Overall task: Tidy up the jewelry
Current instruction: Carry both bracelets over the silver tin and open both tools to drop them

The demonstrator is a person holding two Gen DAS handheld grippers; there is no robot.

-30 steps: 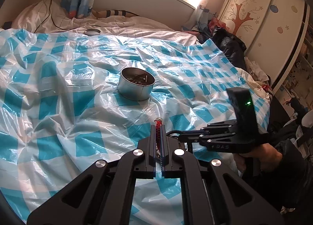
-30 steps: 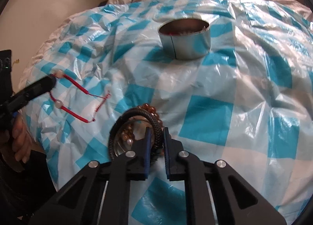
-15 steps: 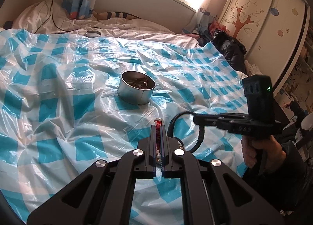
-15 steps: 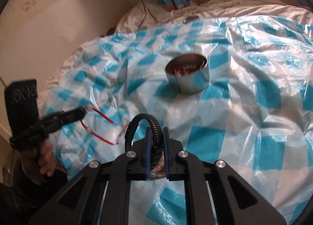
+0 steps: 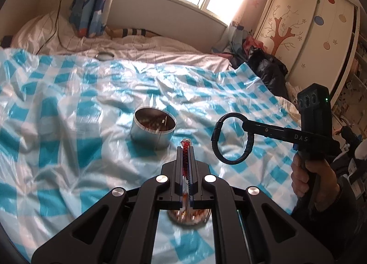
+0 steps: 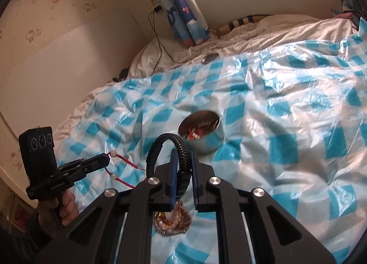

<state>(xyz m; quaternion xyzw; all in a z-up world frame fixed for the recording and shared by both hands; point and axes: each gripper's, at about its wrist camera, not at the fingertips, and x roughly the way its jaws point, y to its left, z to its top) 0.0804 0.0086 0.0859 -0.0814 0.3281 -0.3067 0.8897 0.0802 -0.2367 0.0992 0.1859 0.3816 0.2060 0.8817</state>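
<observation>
A round metal tin [image 5: 153, 128] holding jewelry stands on the blue-and-white checked plastic sheet [image 5: 68, 108]; it also shows in the right wrist view [image 6: 202, 134]. My left gripper [image 5: 187, 149] is shut on a red cord bracelet [image 5: 185, 160] with pale beads, seen hanging in the right wrist view [image 6: 121, 167]. My right gripper [image 6: 182, 156] is shut on a black braided bracelet [image 6: 181, 151], held in the air right of the tin in the left wrist view [image 5: 231, 137]. Both are raised above the sheet. An amber bead bracelet [image 6: 173, 219] lies below on the sheet.
A small round metal lid [image 5: 104, 55] lies at the sheet's far edge on the white bedding. A curtain [image 5: 91, 2] and cable hang at the back wall. A wardrobe [image 5: 309, 34] and dark clothes [image 5: 268, 69] stand to the right.
Both grippers have lifted away from the sheet. The black braided bracelet rose off the amber bead bracelet, which stayed on the sheet. The red cord rose with the left gripper.
</observation>
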